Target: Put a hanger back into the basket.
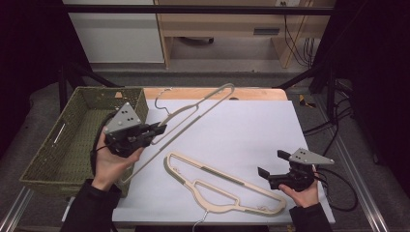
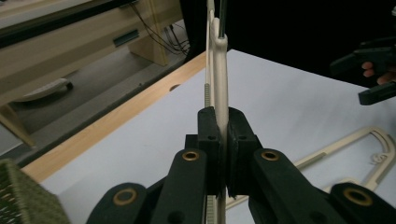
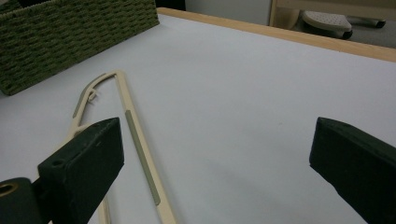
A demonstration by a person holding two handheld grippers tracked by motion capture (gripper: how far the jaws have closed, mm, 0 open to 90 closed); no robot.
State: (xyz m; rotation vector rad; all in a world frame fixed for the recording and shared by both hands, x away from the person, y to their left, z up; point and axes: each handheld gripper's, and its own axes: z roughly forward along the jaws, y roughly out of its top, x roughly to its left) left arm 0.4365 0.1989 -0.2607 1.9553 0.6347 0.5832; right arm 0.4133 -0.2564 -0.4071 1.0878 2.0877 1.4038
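Observation:
A cream hanger (image 1: 203,104) with a wire hook is lifted at a slant over the left of the white sheet. My left gripper (image 1: 159,129) is shut on its lower bar. In the left gripper view the jaws (image 2: 223,126) pinch the hanger's bar (image 2: 220,70), which runs straight up between them. A second cream hanger (image 1: 220,186) lies flat near the front edge. My right gripper (image 1: 270,163) hovers open just right of it, with nothing between its fingers. The right gripper view has that hanger (image 3: 140,149) lying past the left jaw of the right gripper (image 3: 217,158).
A green woven basket (image 1: 72,121) stands at the table's left, close behind my left hand. The white sheet (image 1: 251,125) covers a wooden table (image 1: 212,93). Cables hang off the right side beyond the table edge.

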